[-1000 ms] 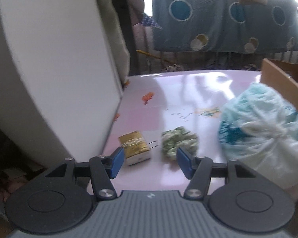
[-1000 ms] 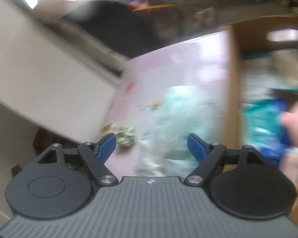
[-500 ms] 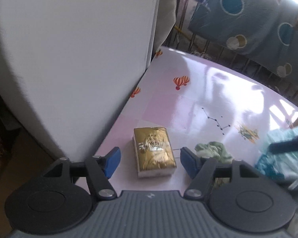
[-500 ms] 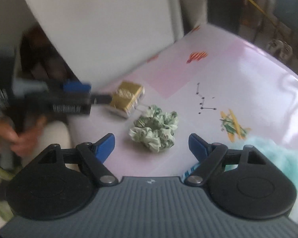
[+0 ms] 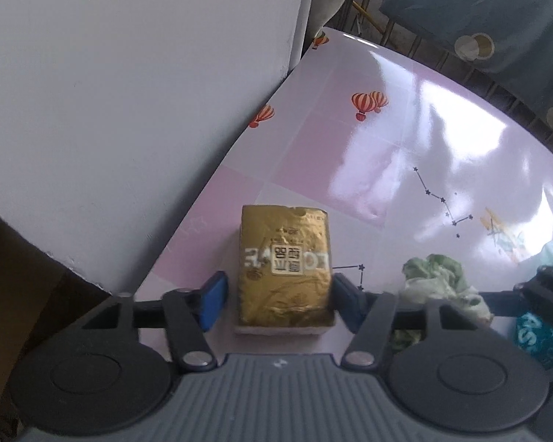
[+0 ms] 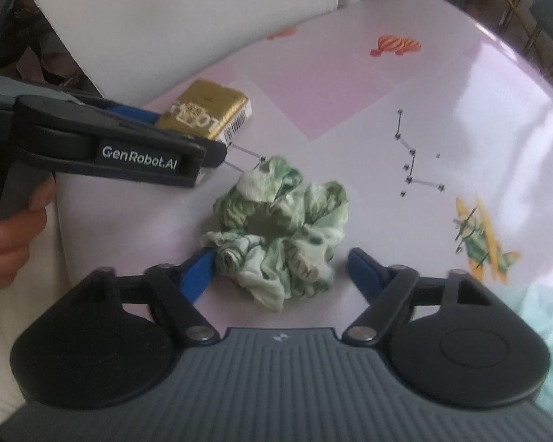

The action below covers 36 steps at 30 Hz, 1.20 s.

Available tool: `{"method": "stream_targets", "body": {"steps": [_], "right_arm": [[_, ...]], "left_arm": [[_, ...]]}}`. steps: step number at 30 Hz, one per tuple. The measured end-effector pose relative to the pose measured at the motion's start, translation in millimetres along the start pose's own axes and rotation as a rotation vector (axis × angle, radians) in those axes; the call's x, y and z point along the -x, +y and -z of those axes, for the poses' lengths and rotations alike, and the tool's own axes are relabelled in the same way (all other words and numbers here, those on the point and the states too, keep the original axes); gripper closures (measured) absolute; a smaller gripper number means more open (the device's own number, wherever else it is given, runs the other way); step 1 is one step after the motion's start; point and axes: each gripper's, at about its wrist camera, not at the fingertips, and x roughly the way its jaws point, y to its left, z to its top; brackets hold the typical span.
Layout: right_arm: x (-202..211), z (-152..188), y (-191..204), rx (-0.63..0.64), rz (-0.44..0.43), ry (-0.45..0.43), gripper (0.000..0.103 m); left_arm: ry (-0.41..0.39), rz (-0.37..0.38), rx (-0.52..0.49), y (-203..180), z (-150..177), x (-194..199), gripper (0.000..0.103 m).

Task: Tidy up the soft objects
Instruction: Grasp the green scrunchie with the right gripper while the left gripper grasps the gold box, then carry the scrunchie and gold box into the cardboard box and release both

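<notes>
A gold-wrapped tissue pack (image 5: 285, 269) lies near the left edge of the pink table (image 5: 368, 154). My left gripper (image 5: 280, 300) points down over it with a blue pad on each side. Its jaws are closing: the right pad is at the pack's edge and the left pad stands a little off. A green patterned scrunchie (image 6: 284, 228) lies beside the pack (image 6: 206, 110). My right gripper (image 6: 282, 270) straddles the scrunchie, its jaws closing. The left pad brushes the fabric and the right pad is clear of it. The scrunchie (image 5: 442, 283) also shows in the left wrist view.
A tall white panel (image 5: 129, 92) stands along the table's left edge. A teal and white plastic bag (image 6: 545, 331) lies at the right, close to the scrunchie. A blue cloth with circles (image 5: 497, 18) hangs behind the table. A hand (image 6: 3, 235) holds the left gripper's handle.
Both grippers have dropped toward the table and rolled. The left one now straddles the tissue pack and the right one the scrunchie. Both pairs of jaws are narrower than half a second ago.
</notes>
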Motion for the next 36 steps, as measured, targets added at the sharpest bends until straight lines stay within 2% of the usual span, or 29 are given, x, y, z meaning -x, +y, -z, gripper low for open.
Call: {"method": "stream_targets", "body": {"steps": [1,2,5,9,12,17,21,25,28,32,36], "right_arm": [[1,1,1,0.003,0.0,-0.003,0.04],[2,1,2,-0.003,-0.005,-0.005,0.054],[5,2,3,-0.04,-0.015,0.003,0.07],[10,8,5,-0.079,-0.02,-0.002,0.074],[26,15,11,-0.097,-0.029,-0.039,0.075],[74,34,14,-0.148,-0.049,-0.133,0.075],[124,62,8,-0.226,-0.041,-0.229,0.075],[186,110,-8,-0.339,-0.012,-0.347,0.075],[240,164,-29,-0.459,0.04,-0.442,0.075],[298,243,-57,-0.623,0.142,-0.543,0.075],[331,318,-83,-0.783,0.233,-0.573,0.074]], "left_arm": [[-0.004,-0.005,-0.003,0,1,1,0.048],[-0.006,-0.001,0.0,1,1,1,0.049],[-0.014,0.006,0.011,3,2,3,0.05],[-0.028,0.025,0.02,9,6,15,0.051],[-0.04,0.048,0.027,13,10,30,0.051],[-0.097,0.1,0.017,12,21,74,0.051],[-0.155,0.153,-0.016,2,28,113,0.051],[-0.217,0.222,-0.07,-17,33,151,0.051],[-0.254,0.278,-0.134,-44,38,174,0.051],[-0.267,0.361,-0.24,-91,44,193,0.051],[-0.252,0.426,-0.34,-143,53,202,0.051]]}}
